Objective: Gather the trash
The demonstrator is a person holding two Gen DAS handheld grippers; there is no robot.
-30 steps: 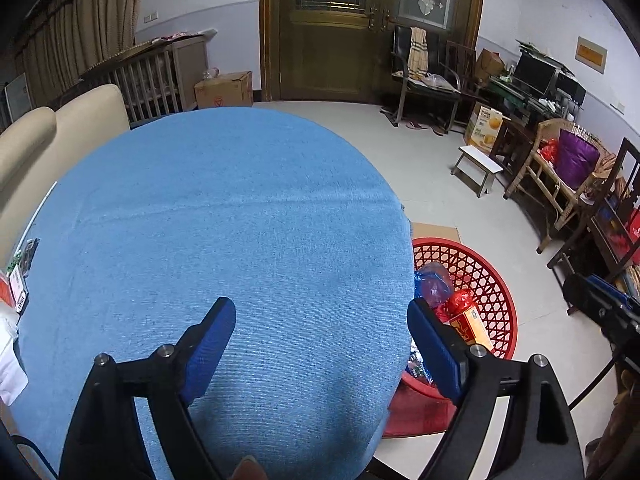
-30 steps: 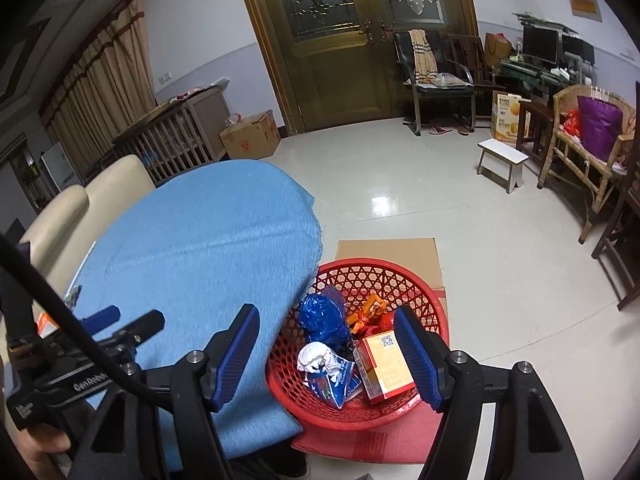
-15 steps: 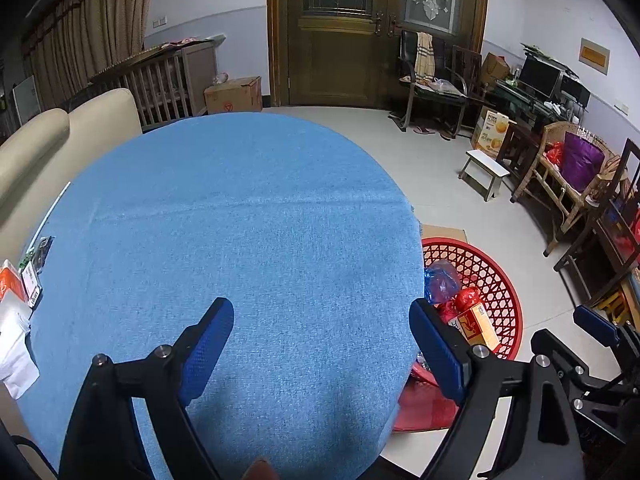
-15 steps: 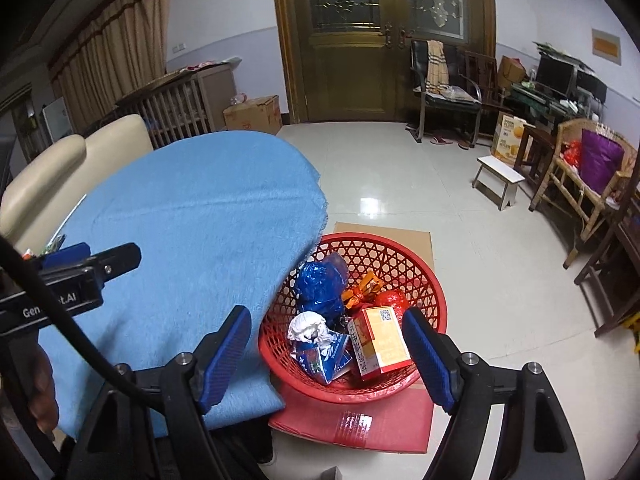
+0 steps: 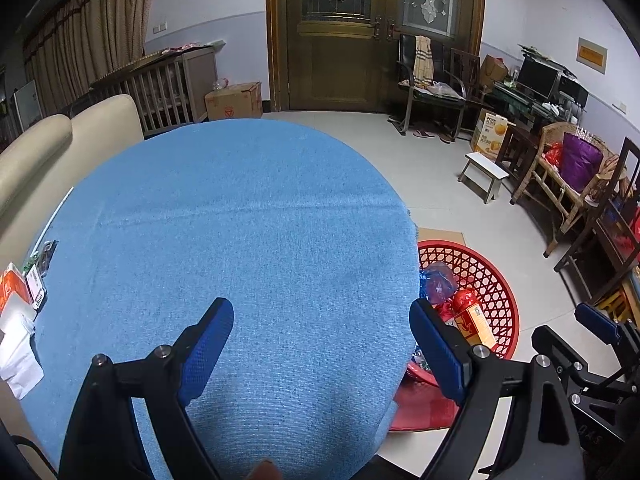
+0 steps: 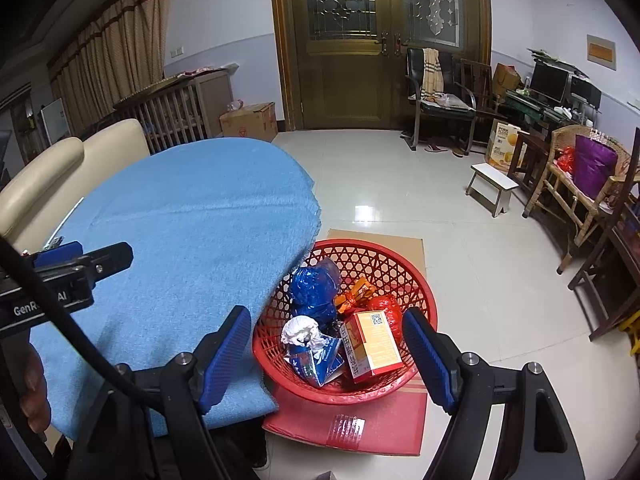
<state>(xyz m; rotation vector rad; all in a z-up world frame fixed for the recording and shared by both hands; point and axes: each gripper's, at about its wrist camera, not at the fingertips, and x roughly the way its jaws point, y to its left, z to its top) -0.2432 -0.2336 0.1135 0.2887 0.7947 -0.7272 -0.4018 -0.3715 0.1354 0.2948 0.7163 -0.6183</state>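
Note:
A red plastic basket [image 6: 416,280] stands on the floor beside the blue-clothed table [image 6: 192,240]. It holds trash: a blue bag [image 6: 314,290], an orange carton [image 6: 374,344], crumpled white paper [image 6: 300,330] and a red wrapper [image 6: 384,306]. My right gripper [image 6: 326,354] is open and empty, above the basket's near side. My left gripper [image 5: 320,344] is open and empty over the table's near part. The basket also shows in the left wrist view [image 5: 500,280]. The left gripper appears at the left of the right wrist view [image 6: 76,258].
Small packets and white paper [image 5: 20,320] lie at the table's left edge. A beige sofa [image 5: 60,140] stands behind the table. Flat cardboard [image 6: 376,240] lies under the basket. A white stool [image 6: 494,186], chairs and a wicker bench [image 6: 580,184] stand to the right.
Both grippers have drawn back and risen a little, so the table and basket sit lower and farther in view. Both stay open and empty.

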